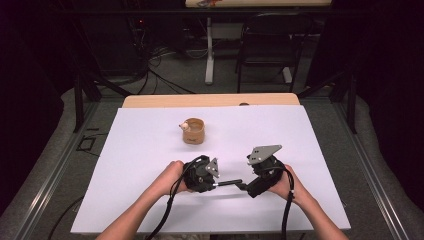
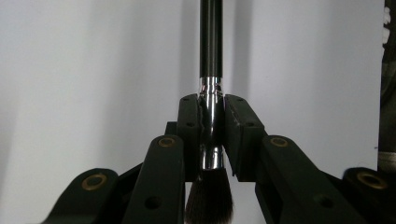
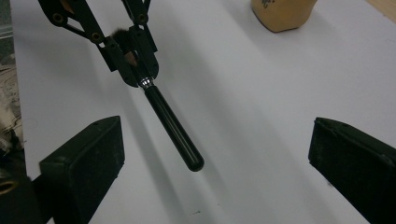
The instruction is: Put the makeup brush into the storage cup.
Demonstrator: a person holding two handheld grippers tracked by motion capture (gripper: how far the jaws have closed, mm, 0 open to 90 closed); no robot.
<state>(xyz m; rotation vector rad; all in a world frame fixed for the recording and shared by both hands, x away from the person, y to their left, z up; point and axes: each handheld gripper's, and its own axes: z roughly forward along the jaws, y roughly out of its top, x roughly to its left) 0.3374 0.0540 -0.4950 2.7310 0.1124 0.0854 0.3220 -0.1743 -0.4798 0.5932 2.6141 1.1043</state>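
Brush [image 1: 227, 182] between grippers; wooden cup [image 1: 193, 131] well beyond.

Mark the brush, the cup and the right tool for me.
brush [image 3: 173, 123]: right gripper view, middle of its black handle.
cup [image 1: 193, 131]: high view, its tan side wall.
right tool [image 3: 217, 161]: right gripper view, midway between its open jaws.

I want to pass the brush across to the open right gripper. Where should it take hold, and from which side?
Probably the bare black handle of the brush, near the rounded free end. The left gripper is clamped on the metal ferrule, so only the handle sticks out, aimed at the right gripper. Come in end-on, jaws straddling the shaft.
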